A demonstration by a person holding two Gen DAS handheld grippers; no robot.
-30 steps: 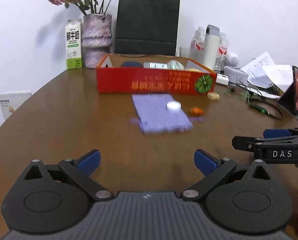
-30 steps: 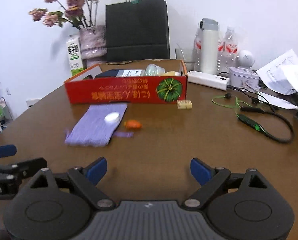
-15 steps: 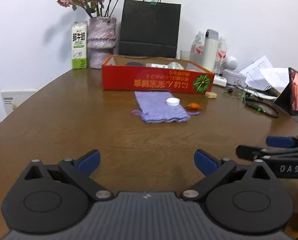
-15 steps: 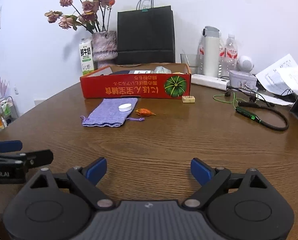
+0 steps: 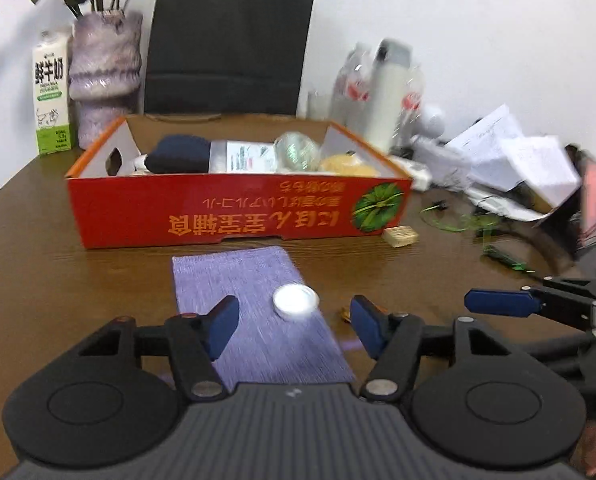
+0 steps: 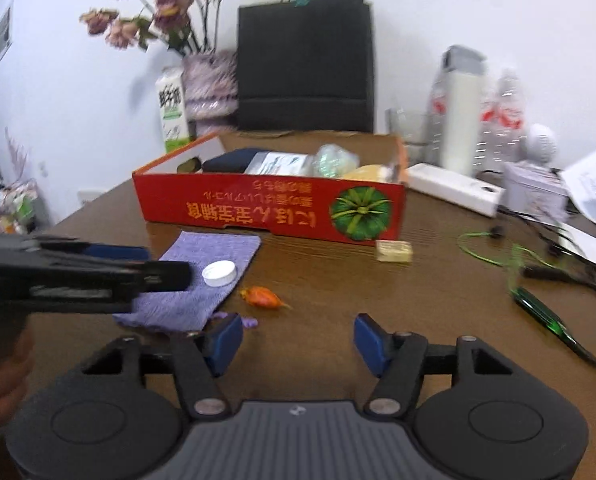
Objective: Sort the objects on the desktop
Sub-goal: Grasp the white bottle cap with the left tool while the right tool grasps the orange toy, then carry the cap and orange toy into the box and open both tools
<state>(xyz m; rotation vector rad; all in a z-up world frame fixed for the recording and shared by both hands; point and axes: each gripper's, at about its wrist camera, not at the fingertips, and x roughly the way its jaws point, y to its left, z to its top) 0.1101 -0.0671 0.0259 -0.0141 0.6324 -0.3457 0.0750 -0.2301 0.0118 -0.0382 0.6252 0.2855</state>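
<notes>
As both grippers' jaws close, empty, before the red box (image 5: 238, 216), left gripper (image 5: 294, 326) nears the white cap (image 5: 296, 300), apparently the next pickup.

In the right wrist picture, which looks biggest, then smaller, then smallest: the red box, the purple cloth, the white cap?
1. red box
2. purple cloth, partly hidden by the left claw
3. white cap, resting on the cloth
</notes>
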